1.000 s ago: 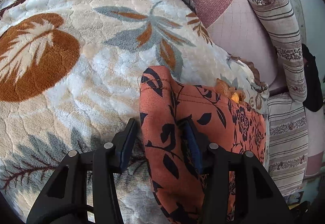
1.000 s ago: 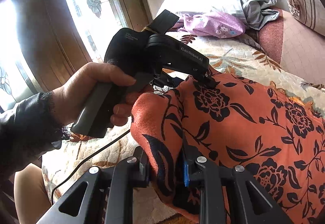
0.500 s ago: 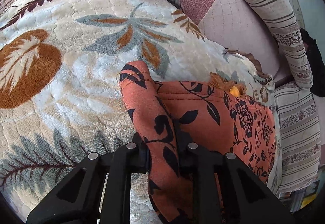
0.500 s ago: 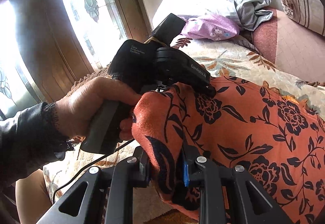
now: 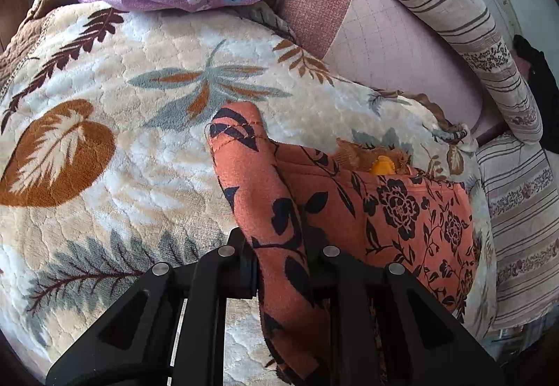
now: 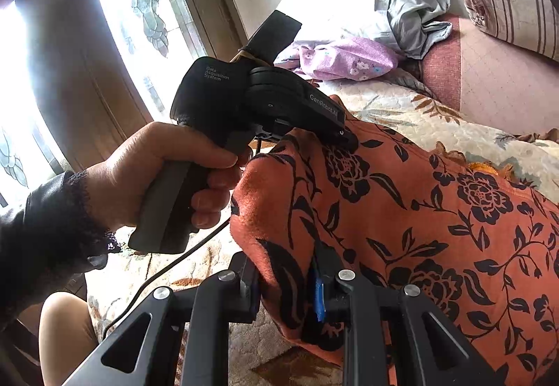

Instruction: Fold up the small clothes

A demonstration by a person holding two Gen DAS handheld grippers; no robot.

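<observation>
Both grippers, left (image 5: 283, 267) and right (image 6: 284, 284), are clamping the orange garment (image 6: 436, 228); I'm fearing thick bunched cloth slipping out mid-fold.

The small garment (image 5: 401, 211) is an orange-red cloth printed with black flowers and leaves, with stitched hems. It lies spread on the leaf-patterned blanket (image 5: 122, 176), toward that blanket's right edge. Its near-left corner is lifted off the blanket and bunched into a thick upright fold, the tip pointing toward the middle of the blanket. In the right wrist view a second gathered corner (image 6: 279, 228) rises from the blanket's near side.
</observation>
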